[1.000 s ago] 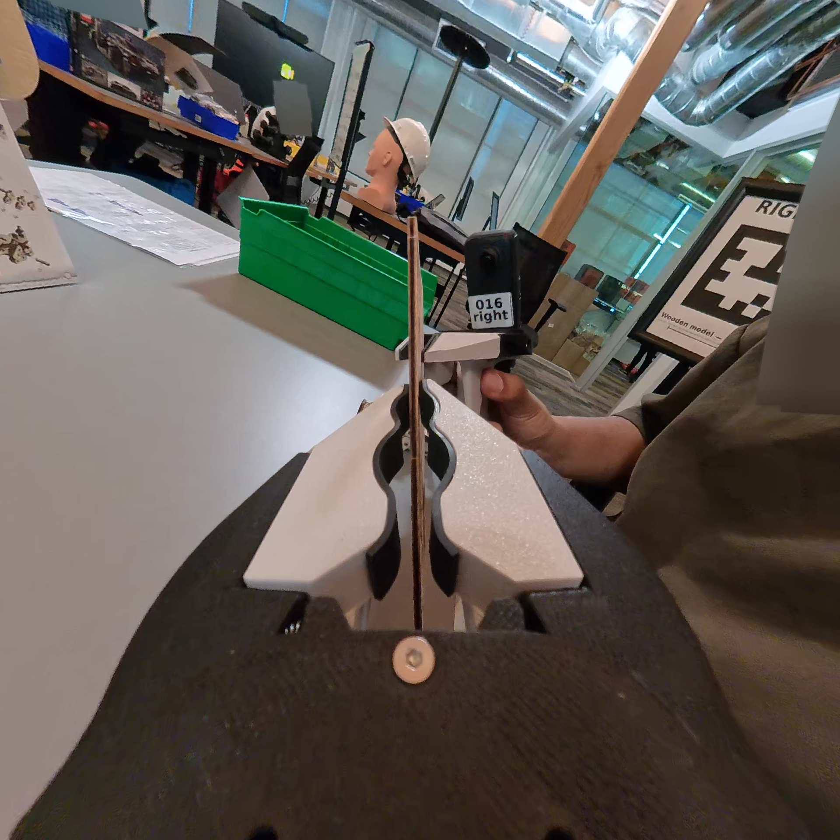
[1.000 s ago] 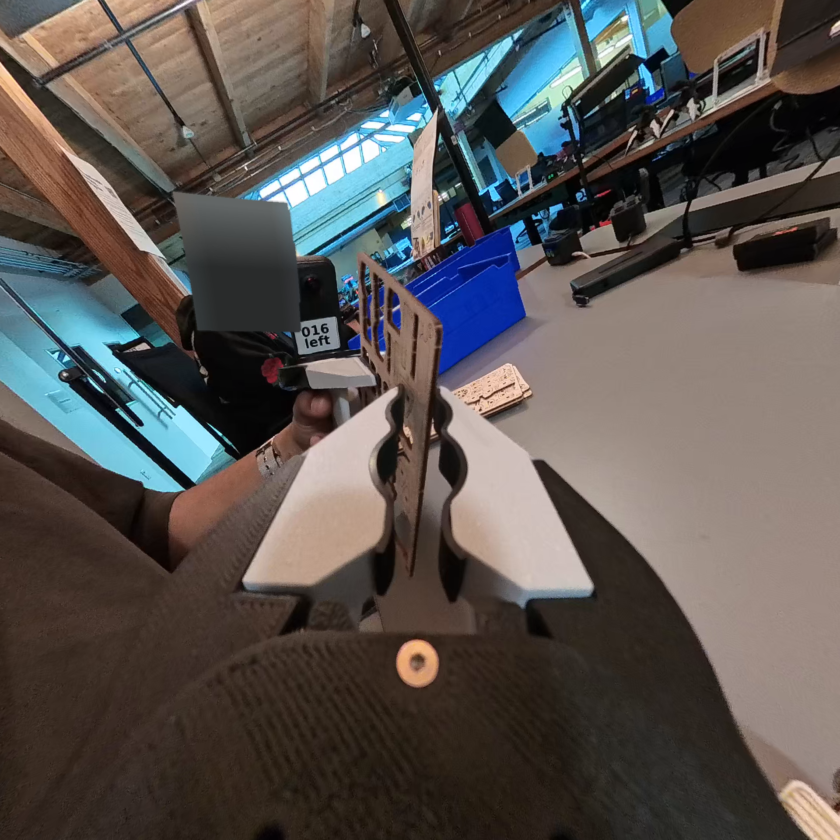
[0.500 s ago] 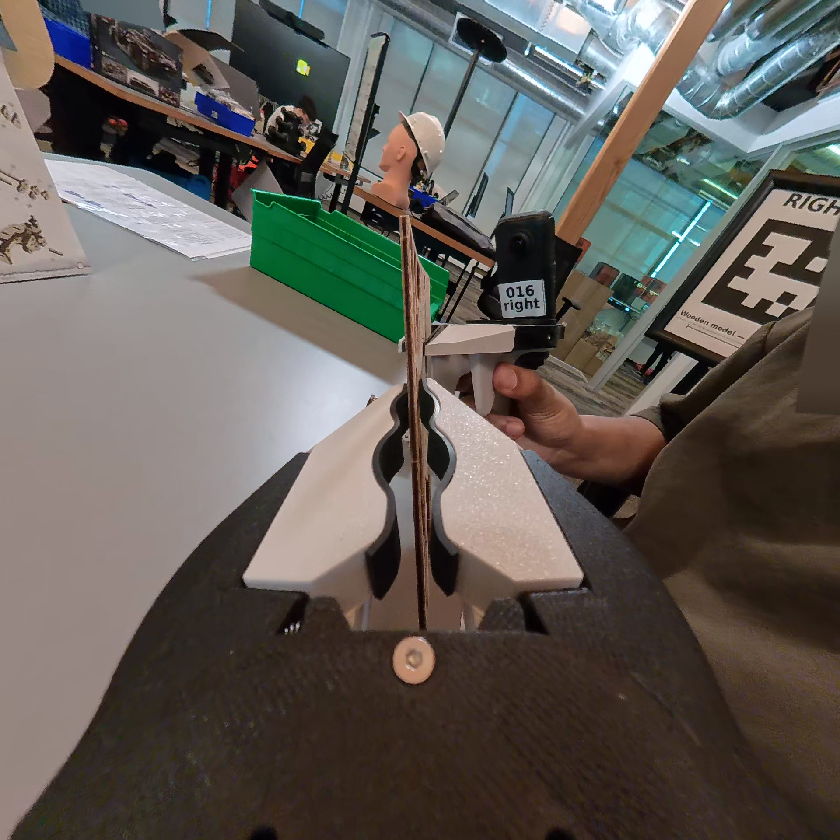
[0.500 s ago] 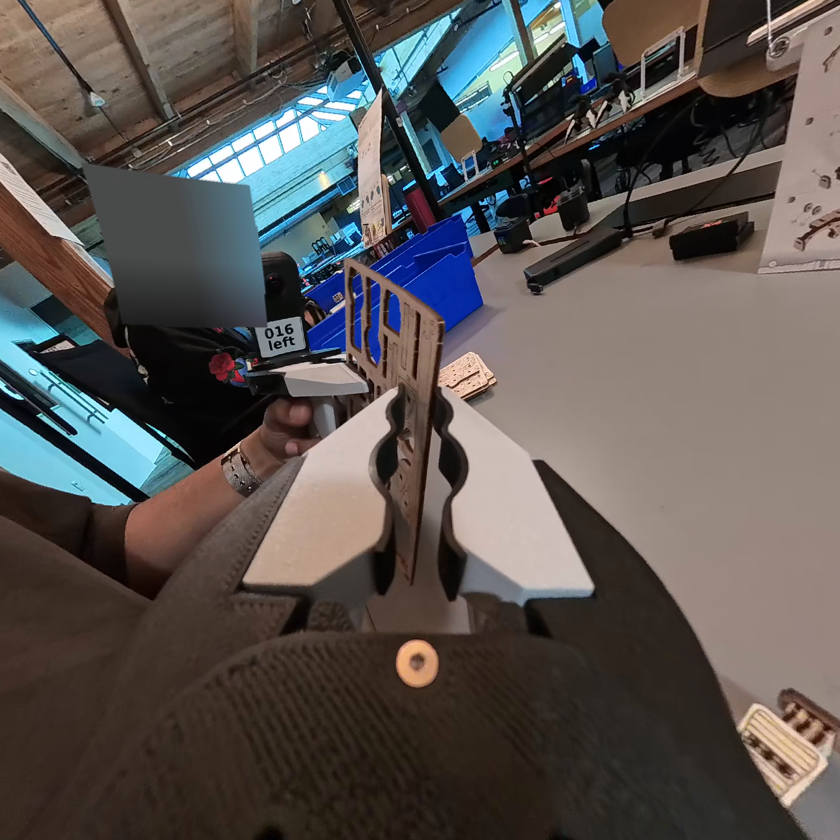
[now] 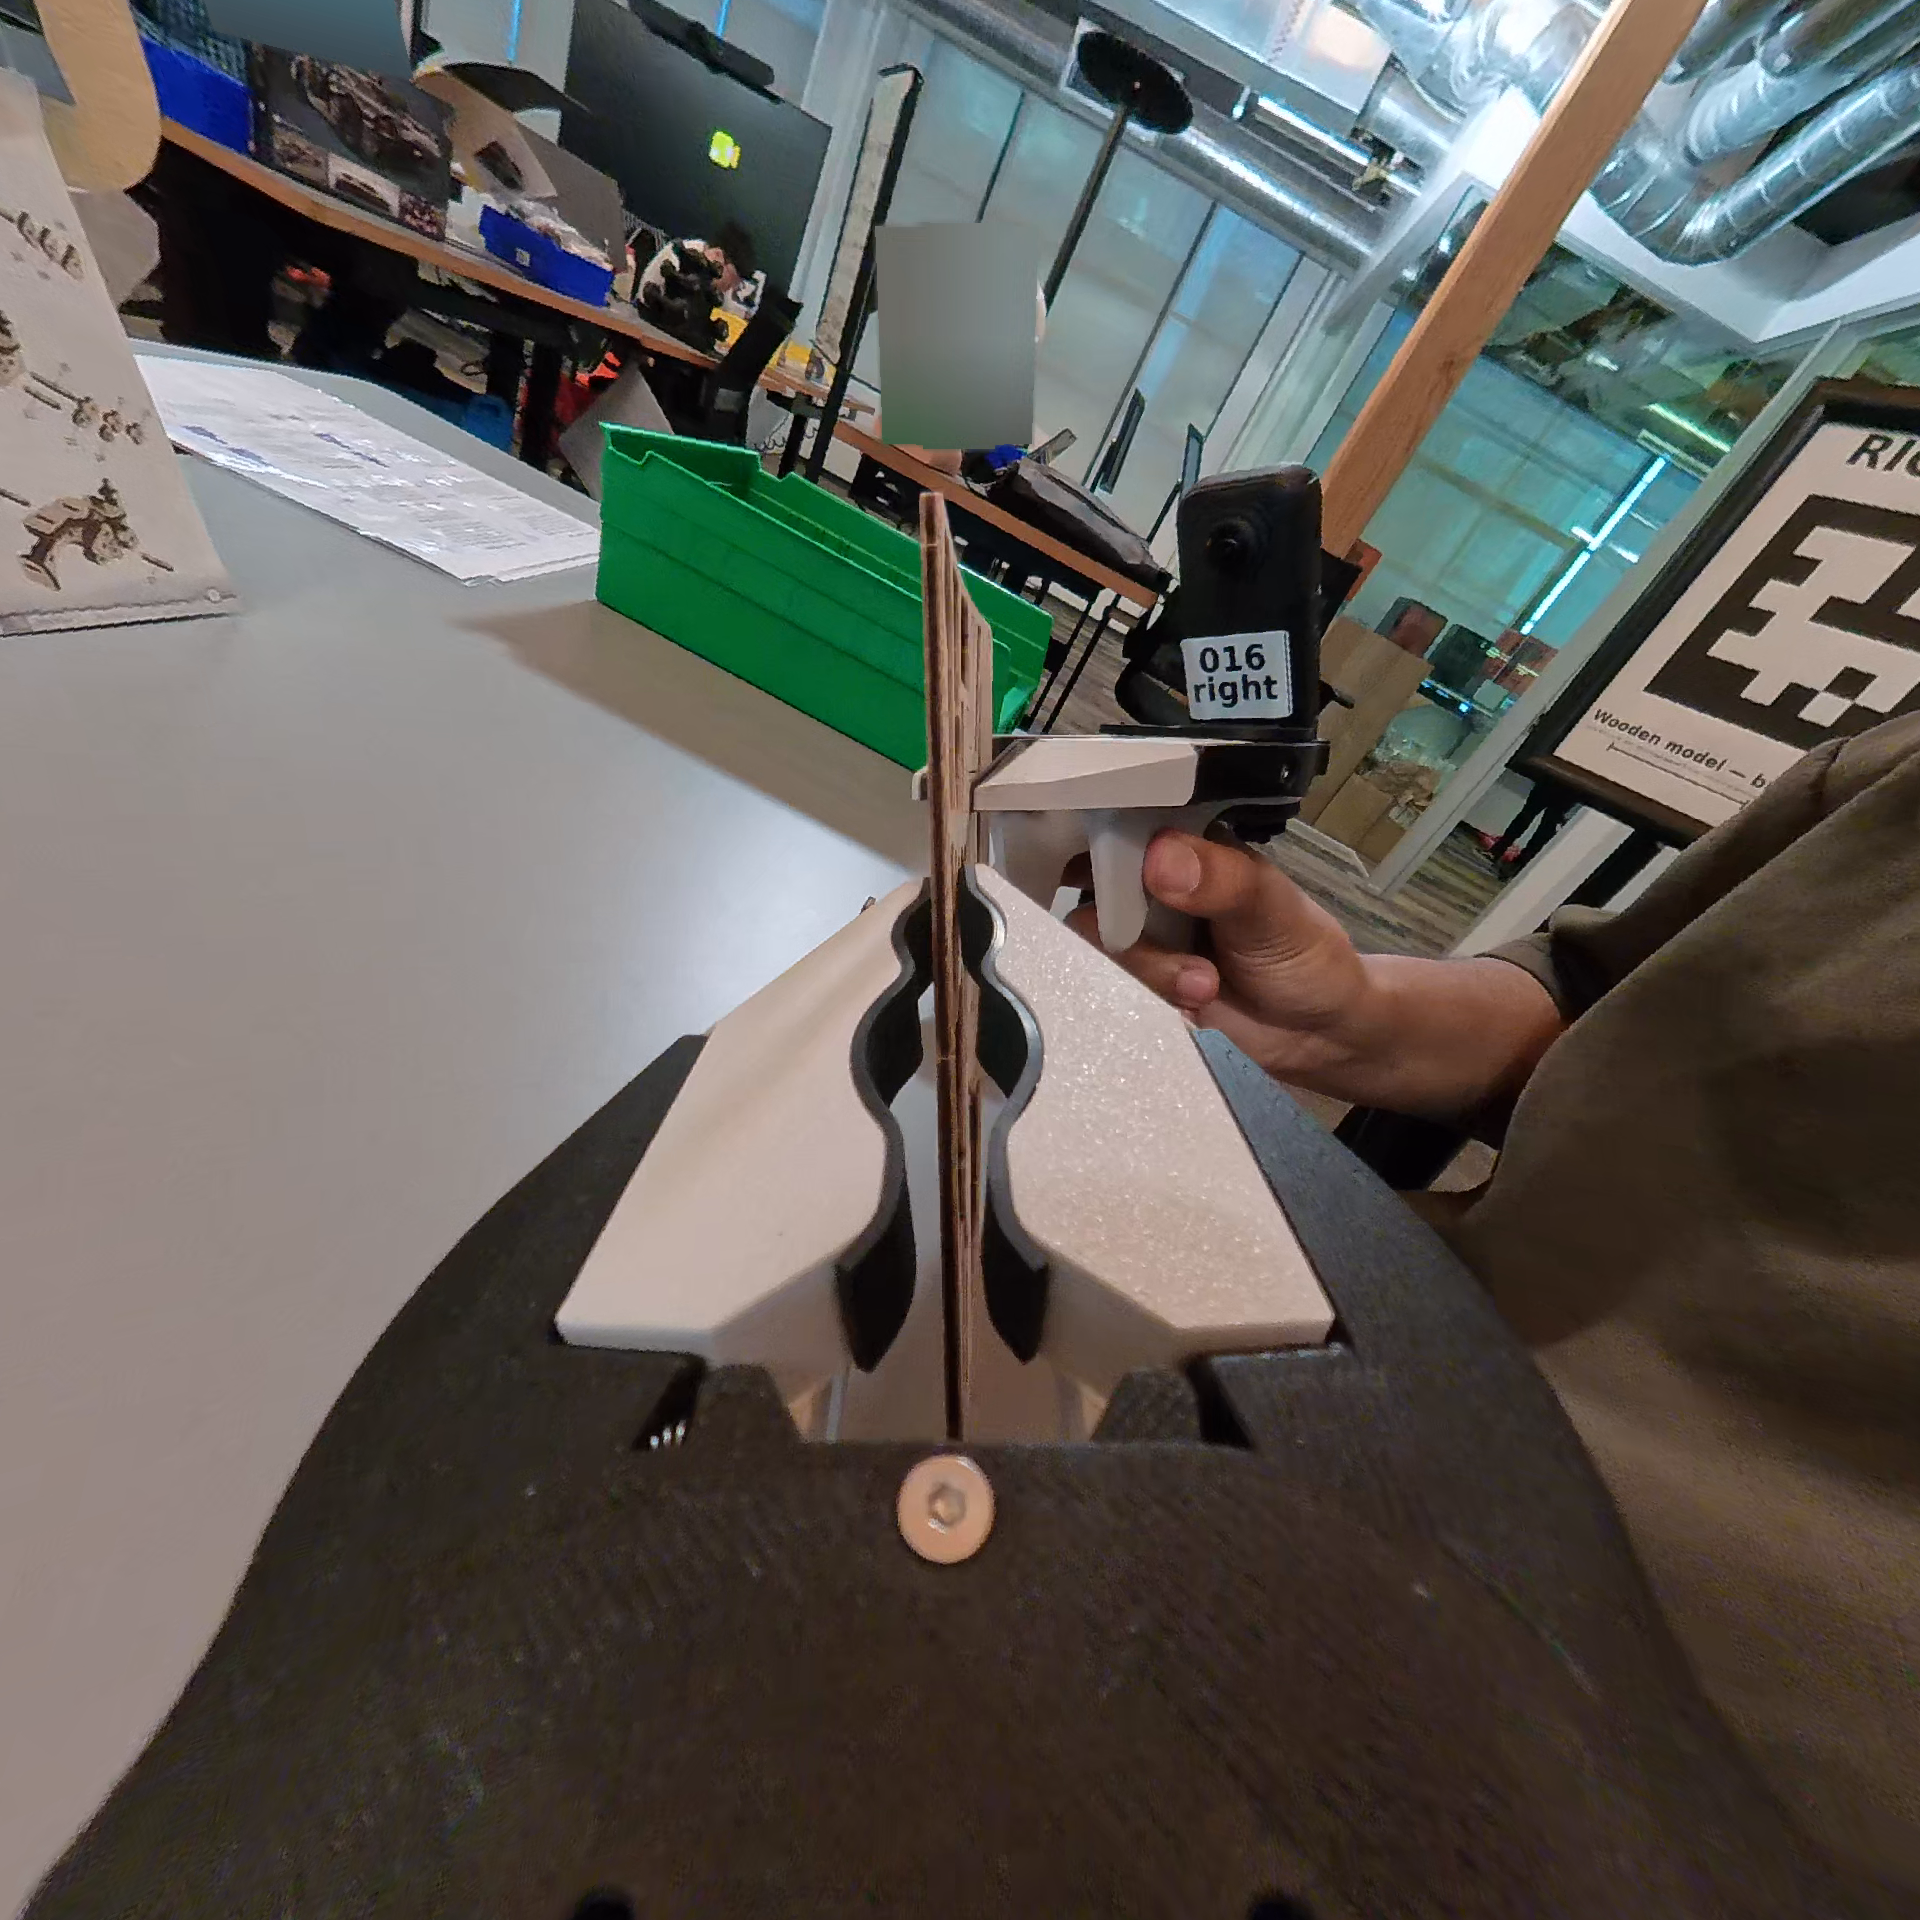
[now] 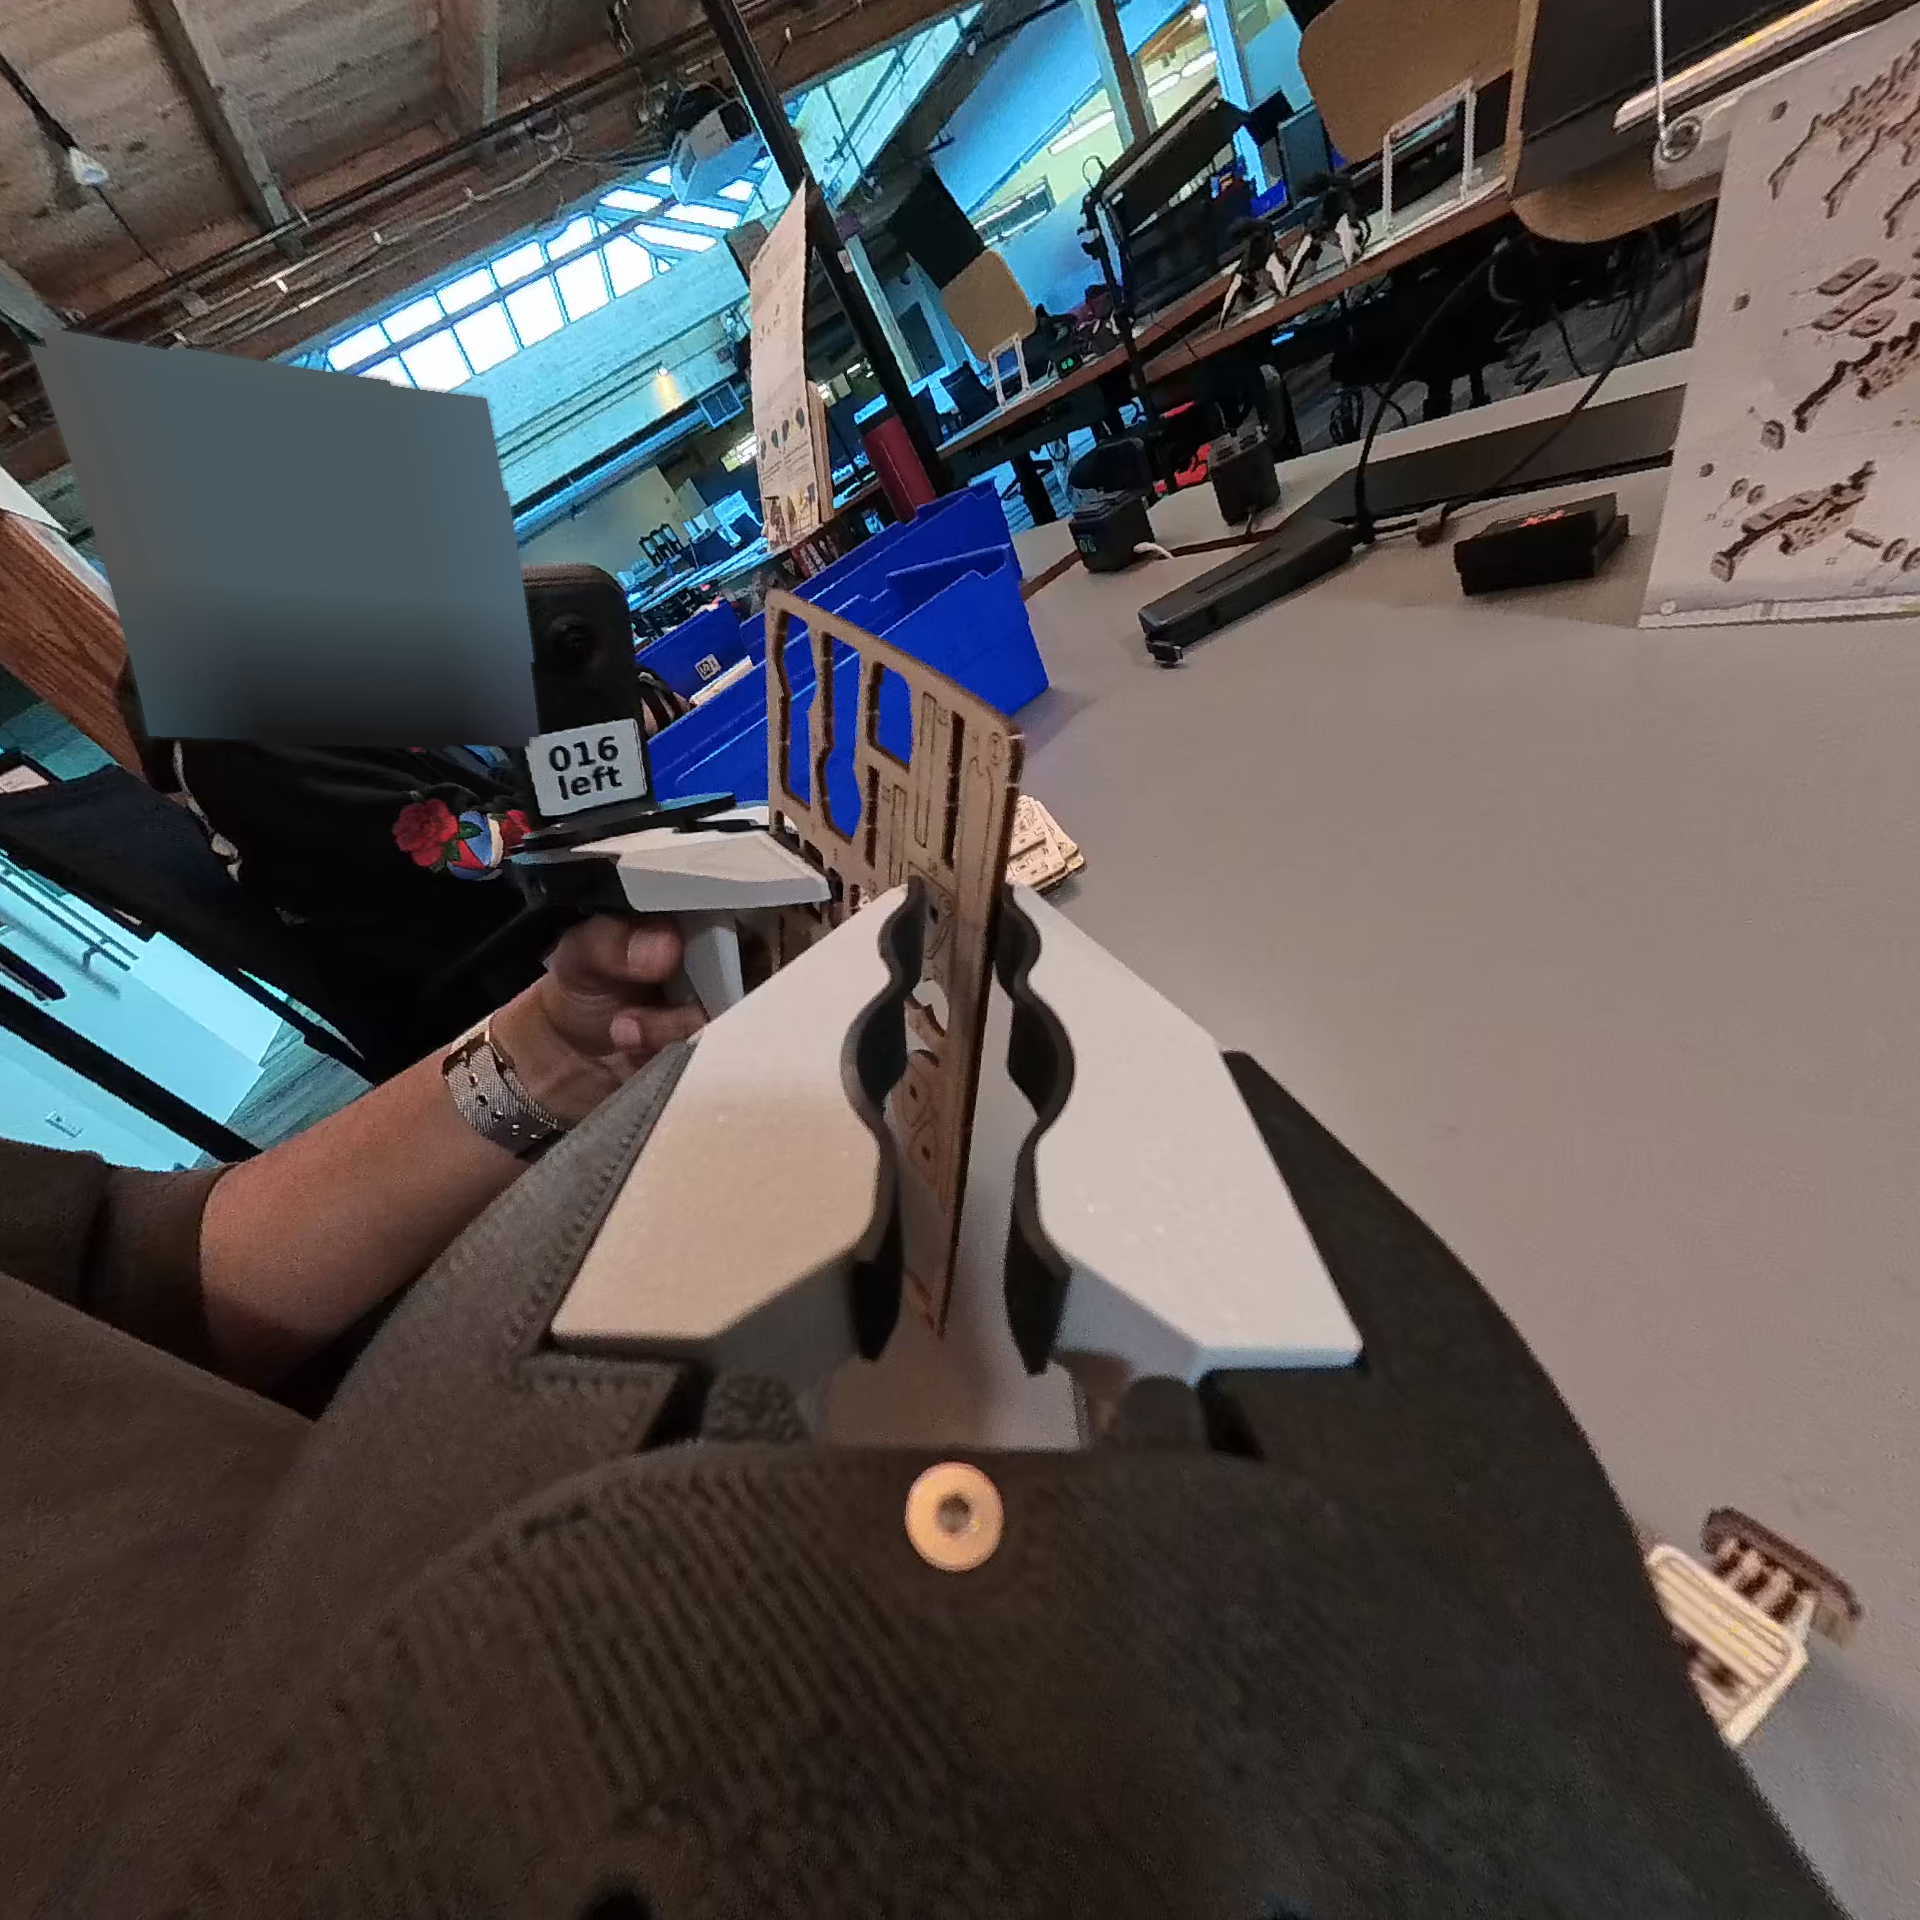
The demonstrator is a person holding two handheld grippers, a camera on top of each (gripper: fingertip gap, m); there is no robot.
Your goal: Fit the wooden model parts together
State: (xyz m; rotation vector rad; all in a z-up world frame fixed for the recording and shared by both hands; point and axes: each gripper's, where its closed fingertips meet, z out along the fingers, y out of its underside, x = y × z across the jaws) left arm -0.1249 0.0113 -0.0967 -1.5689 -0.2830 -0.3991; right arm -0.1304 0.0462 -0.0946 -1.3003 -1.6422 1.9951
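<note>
While both hands hold their tools level above the grey tabletop (image 5: 312, 883), the left hand-held gripper (image 5: 951, 935) is clamped on a thin wooden sheet (image 5: 951, 727), seen edge-on and standing upright between its white fingers (image 5: 769, 1122). From the other side the right hand-held gripper (image 6: 951, 935) pinches the same laser-cut wooden sheet (image 6: 894, 769), whose open slots show blue bins (image 6: 914, 613) behind. The person's right hand (image 5: 1247, 956) wraps that tool's grip; the left hand (image 6: 613, 997), with a wristband, wraps the other.

A green bin (image 5: 790, 592) sits beyond the sheet, printed papers (image 5: 353, 468) lie further back, and an upright instruction sheet (image 6: 1808, 343) stands at the far right. More wooden parts (image 6: 1044, 842) lie flat near the blue bins, and a small slatted wooden piece (image 6: 1745, 1621) rests nearby. Each tool carries a small white sticker, and a framed black-and-white marker board (image 5: 1787, 613) stands behind the right arm.
</note>
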